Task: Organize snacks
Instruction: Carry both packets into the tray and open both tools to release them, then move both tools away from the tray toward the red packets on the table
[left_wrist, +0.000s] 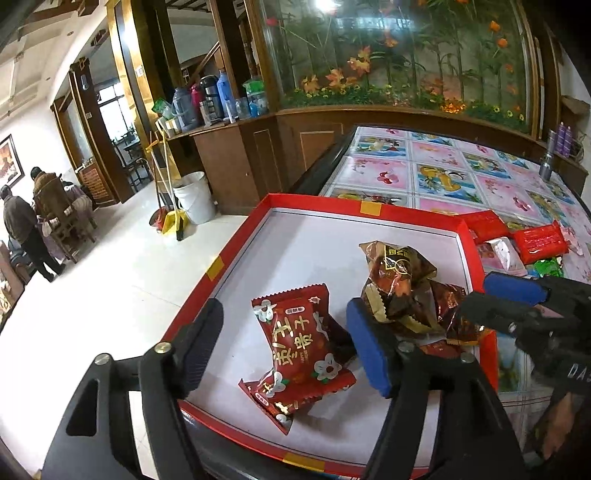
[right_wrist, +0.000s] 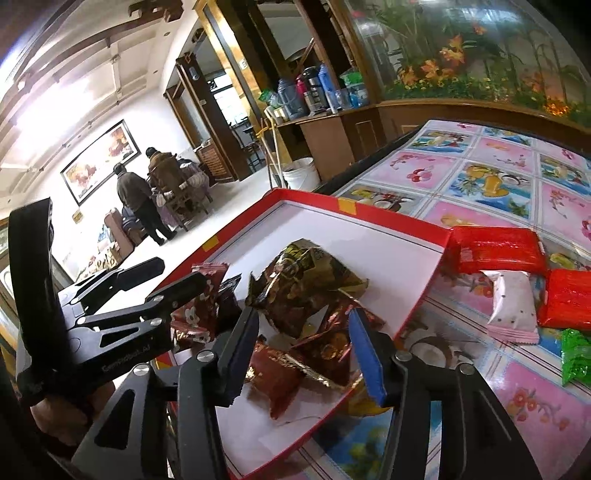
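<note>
A red flower-printed snack pack (left_wrist: 301, 354) lies on the white floor of the red-rimmed box (left_wrist: 325, 205), between my left gripper's (left_wrist: 284, 343) spread jaws. Brown-gold wrapped snacks (right_wrist: 306, 284) pile beside it, under my right gripper's (right_wrist: 306, 354) released jaws. More red packets (right_wrist: 495, 249) wait on the fruit-patterned counter (right_wrist: 480, 177).

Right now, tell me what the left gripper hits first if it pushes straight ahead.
Probably the red flower-print snack packet, lying in the red tray right between the open left gripper fingers. Depth is unclear, so it might pass just above the packet.
</note>
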